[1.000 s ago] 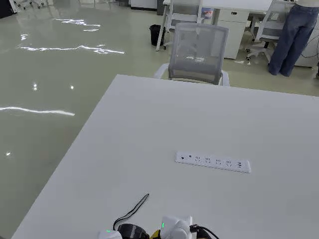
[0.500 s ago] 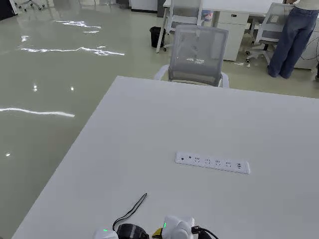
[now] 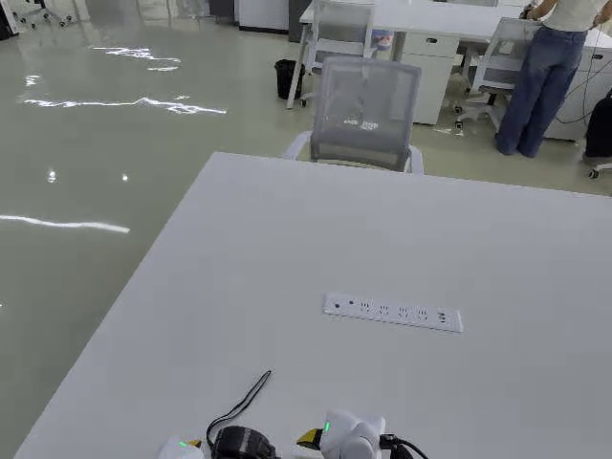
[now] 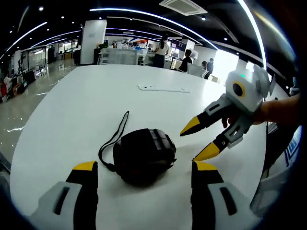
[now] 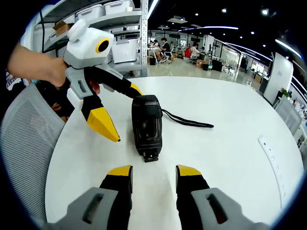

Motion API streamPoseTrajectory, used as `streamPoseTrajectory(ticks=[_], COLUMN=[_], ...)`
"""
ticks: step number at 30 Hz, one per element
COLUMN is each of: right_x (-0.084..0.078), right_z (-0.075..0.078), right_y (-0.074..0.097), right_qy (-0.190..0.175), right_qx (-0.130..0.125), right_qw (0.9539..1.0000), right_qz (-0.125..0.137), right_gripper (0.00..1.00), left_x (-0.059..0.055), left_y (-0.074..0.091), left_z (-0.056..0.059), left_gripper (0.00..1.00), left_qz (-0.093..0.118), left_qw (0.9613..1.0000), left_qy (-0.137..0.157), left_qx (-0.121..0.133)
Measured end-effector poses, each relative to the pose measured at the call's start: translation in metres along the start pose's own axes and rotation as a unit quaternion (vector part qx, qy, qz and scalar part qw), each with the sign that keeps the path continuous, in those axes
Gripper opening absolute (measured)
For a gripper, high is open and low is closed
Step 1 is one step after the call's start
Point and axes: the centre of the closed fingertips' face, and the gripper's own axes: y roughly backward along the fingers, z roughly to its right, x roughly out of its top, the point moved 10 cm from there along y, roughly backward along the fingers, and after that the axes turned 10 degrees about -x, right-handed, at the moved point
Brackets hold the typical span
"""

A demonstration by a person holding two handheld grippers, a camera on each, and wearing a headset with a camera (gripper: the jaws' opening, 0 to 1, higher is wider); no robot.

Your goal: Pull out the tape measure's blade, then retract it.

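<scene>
My left tongs, jaws wide apart, face the black tape measure on the table; my right tongs, jaws likewise parted, point at it.

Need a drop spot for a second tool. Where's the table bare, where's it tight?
Bare: the table from the power strip to the far edge by the chair, and the stretch between the power strip and the strap. Crowded: the near edge, where the open left gripper and right gripper sit at the tape measure.
</scene>
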Motion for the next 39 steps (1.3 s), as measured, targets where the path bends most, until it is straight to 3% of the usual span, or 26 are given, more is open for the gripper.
streamPoseTrajectory(ticks=[6, 15, 22, 26, 35, 39], right_x=[-0.011, -0.029, -0.039, -0.047, -0.066, -0.075], right_z=[-0.001, -0.007, -0.015, -0.021, -0.030, -0.032], right_y=[0.027, 0.061, 0.089, 0.103, 0.138, 0.148], right_qy=[-0.032, -0.076, -0.102, -0.116, -0.135, -0.147], right_qx=[-0.028, -0.070, -0.094, -0.106, -0.131, -0.135], right_qw=[0.9991, 0.9946, 0.9902, 0.9874, 0.9820, 0.9798], right_qz=[0.001, 0.007, 0.016, 0.017, 0.017, 0.015], right_gripper=[0.41, 0.49, 0.55, 0.59, 0.65, 0.73], left_x=[-0.004, -0.011, -0.008, -0.005, 0.002, 0.003], left_y=[0.010, 0.022, 0.032, 0.036, 0.050, 0.055], left_z=[0.002, 0.000, 0.006, 0.009, 0.010, 0.011], left_gripper=[0.79, 0.82, 0.86, 0.88, 0.91, 0.92], left_qz=[-0.026, -0.042, -0.054, -0.055, -0.043, -0.043], left_qw=[0.9986, 0.9961, 0.9917, 0.9897, 0.9896, 0.9878], left_qy=[-0.042, -0.069, -0.105, -0.113, -0.117, -0.130], left_qx=[-0.018, -0.036, -0.051, -0.069, -0.072, -0.075])
